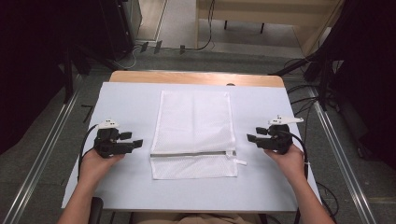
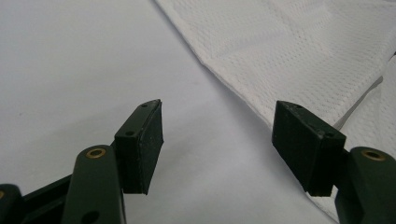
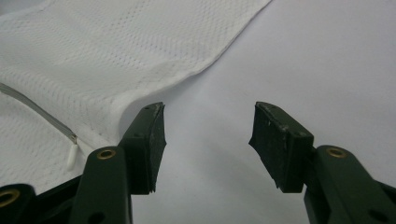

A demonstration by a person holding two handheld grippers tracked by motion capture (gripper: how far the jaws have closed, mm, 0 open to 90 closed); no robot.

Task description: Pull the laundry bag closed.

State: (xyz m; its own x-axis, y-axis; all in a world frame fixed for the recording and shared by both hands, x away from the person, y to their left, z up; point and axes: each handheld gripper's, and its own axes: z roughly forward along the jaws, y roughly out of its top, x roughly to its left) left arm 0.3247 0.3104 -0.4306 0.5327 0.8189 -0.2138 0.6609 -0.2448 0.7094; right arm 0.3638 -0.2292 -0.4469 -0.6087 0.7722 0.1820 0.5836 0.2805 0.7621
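Observation:
A white mesh laundry bag [image 1: 194, 133] lies flat in the middle of the pale table [image 1: 121, 100], a grey zipper [image 1: 191, 153] running across its near end with a white pull tab [image 1: 239, 162] at the right. My left gripper [image 1: 136, 142] hovers just left of the bag, open, nothing between its jaws; the bag's edge [image 2: 243, 100] runs past its right jaw. My right gripper [image 1: 252, 136] sits just right of the bag, open and empty too. In the right gripper view the bag [image 3: 116, 56] fills the upper left, the zipper pull [image 3: 71, 155] beside the left jaw.
The table's wooden far edge [image 1: 196, 77] shows beyond the sheet. Black stands and cables [image 1: 322, 79] flank the table on the floor. Bare table surface lies left and right of the bag.

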